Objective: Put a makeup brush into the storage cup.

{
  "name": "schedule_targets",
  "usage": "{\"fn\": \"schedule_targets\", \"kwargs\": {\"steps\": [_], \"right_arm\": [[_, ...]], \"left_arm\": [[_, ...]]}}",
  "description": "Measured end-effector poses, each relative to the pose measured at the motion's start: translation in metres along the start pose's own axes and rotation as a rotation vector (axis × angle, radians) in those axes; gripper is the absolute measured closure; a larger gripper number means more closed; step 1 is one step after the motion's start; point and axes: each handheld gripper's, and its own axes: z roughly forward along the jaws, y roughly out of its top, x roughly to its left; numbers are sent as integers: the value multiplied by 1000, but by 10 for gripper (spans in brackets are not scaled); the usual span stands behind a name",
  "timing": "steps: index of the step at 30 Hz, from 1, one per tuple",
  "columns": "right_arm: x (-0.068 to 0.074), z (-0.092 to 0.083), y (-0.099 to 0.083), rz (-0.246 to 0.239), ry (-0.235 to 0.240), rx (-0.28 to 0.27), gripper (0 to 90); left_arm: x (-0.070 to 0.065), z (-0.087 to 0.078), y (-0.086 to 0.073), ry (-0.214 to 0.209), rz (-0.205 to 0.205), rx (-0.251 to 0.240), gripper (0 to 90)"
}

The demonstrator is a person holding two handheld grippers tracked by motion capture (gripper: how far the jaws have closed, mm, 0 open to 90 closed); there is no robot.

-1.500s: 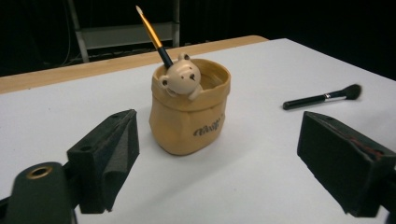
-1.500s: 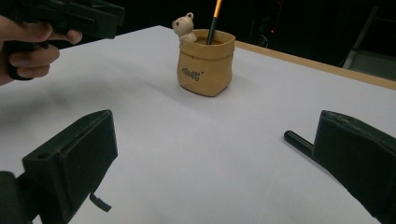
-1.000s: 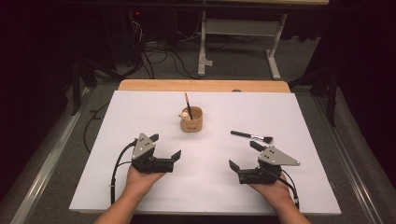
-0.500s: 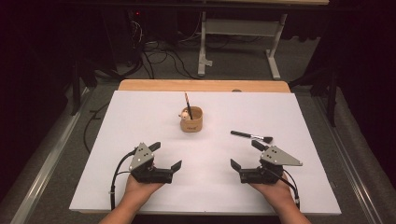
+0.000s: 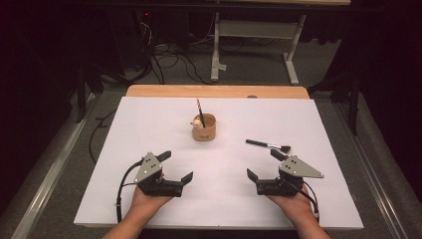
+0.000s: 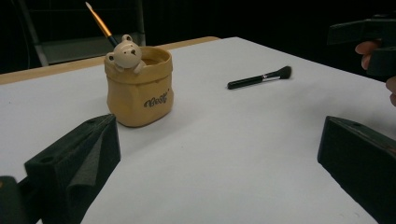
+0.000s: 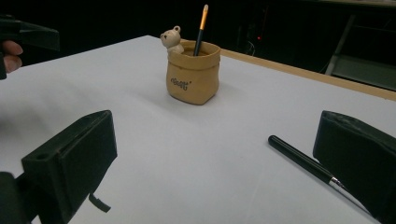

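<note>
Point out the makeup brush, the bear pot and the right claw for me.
makeup brush (image 5: 263,145), high view, on its black handle.
bear pot (image 6: 140,95), left gripper view, on its front wall.
right claw (image 5: 265,165), high view, midway between its open tips.

One small dark word in script letters stands on the front of the tan bag-shaped holder (image 6: 138,88) with the bear figure, in the middle of the table. The letters are too small to read with certainty.
</note>
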Motion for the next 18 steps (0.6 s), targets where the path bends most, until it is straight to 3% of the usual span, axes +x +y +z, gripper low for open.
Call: {"fn": "schedule_targets", "kwargs": {"steps": [8,18], "right_arm": [[-6,-1,-2,26,-39,26,10],[-10,0,-8,4,-101,83,10]], "left_arm": [[5,2,-3,2,-16,17,2],[6,-2,-2,9,-21,14,2]]}}
